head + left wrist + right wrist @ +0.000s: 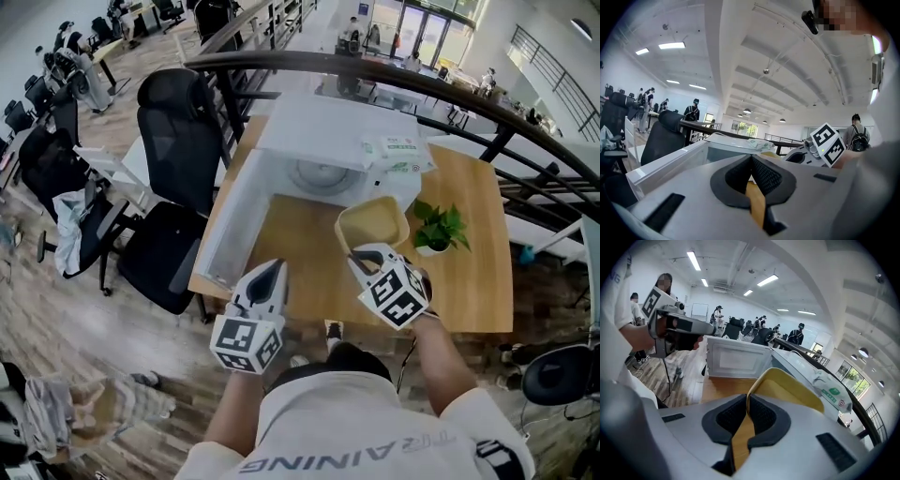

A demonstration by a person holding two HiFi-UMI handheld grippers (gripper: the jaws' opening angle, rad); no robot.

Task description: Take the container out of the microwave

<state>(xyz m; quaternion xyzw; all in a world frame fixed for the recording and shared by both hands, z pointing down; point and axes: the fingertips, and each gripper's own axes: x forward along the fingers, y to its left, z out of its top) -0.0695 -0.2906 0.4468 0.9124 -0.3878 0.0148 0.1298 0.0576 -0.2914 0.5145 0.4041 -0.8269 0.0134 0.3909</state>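
The yellow container (pixel 373 225) hangs over the wooden table (pixel 473 281), just in front of the white microwave (pixel 337 141), whose door (pixel 234 220) stands swung open to the left. My right gripper (pixel 354 255) is shut on the container's near rim. In the right gripper view the pads (pixel 761 416) pinch that thin yellow wall (pixel 787 385). My left gripper (pixel 272 267) hovers beside it on the left, shut with nothing between its pads. In the left gripper view its pads (pixel 764 176) meet, and the open microwave (pixel 731 140) lies ahead.
A small potted plant (pixel 439 228) stands on the table right of the container. A packet with green print (pixel 398 150) lies on the microwave's top. Black office chairs (pixel 178 141) stand left of the table, and a dark railing (pixel 394 70) curves behind it.
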